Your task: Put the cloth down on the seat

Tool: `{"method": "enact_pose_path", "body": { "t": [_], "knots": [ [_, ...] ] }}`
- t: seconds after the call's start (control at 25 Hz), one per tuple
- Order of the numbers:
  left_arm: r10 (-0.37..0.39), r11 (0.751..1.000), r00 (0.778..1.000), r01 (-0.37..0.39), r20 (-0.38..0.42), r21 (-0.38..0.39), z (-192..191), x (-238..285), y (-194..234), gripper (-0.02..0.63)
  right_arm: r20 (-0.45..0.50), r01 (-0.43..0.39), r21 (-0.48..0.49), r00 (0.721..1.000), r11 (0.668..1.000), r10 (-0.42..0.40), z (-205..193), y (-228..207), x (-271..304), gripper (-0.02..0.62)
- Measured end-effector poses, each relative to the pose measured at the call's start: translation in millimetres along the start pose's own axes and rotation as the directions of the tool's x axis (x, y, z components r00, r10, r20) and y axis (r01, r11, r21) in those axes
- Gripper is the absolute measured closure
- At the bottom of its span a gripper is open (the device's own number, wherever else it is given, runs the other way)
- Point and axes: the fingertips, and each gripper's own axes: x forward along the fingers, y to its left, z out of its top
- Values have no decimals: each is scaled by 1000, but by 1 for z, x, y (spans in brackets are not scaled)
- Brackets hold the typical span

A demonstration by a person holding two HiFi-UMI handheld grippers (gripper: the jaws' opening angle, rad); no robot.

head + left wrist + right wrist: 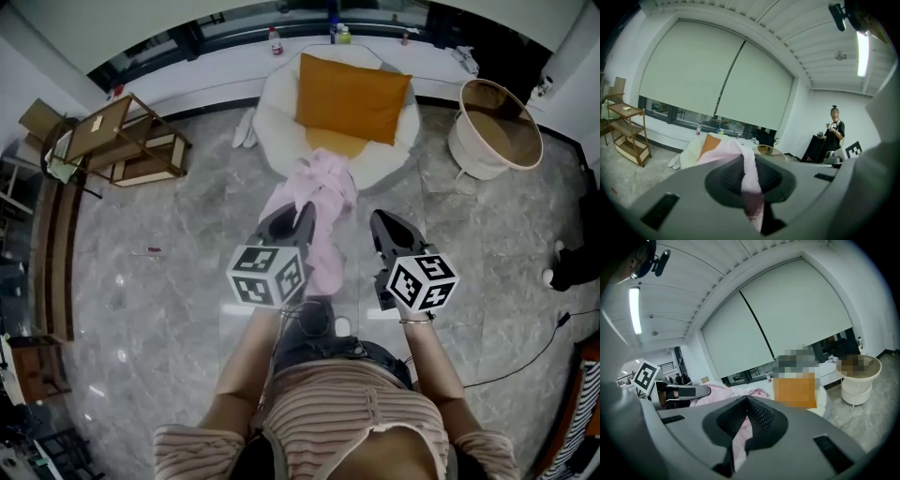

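Observation:
A pink cloth (319, 211) hangs from my left gripper (305, 214), which is shut on it; in the left gripper view the cloth (750, 173) runs pinched between the pads of the left gripper (747, 161). My right gripper (377, 219) is just right of the cloth, a little apart from it, with its jaws meeting at the tips and nothing held. In its own view the right gripper (747, 401) shows the cloth (717, 392) ahead and to the left. The seat (277, 112) is a white round chair with an orange cushion (352, 98), just beyond the cloth.
A white round basket (497, 131) stands right of the seat. A wooden shelf trolley (122, 141) is at the left. Bottles (275, 42) stand on the window ledge behind. A person (834, 131) stands far off at the right wall.

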Motion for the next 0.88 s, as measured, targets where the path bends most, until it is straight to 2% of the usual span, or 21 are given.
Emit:
{"method": "enact_pose_path", "body": {
  "t": [0.24,0.48,0.88],
  "knots": [
    [1,1000,1000,-1,-9,-11,23,46,46,554,-48,3,7,999,1000,-3,12,-19,67,588],
    [13,999,1000,-13,-16,-43,45,83,101,554,-88,-5,0,996,1000,5,27,-20,138,588],
    [44,996,999,-45,-5,-72,76,114,172,554,-126,-15,-45,992,999,9,47,-17,218,588]
  ]
}}
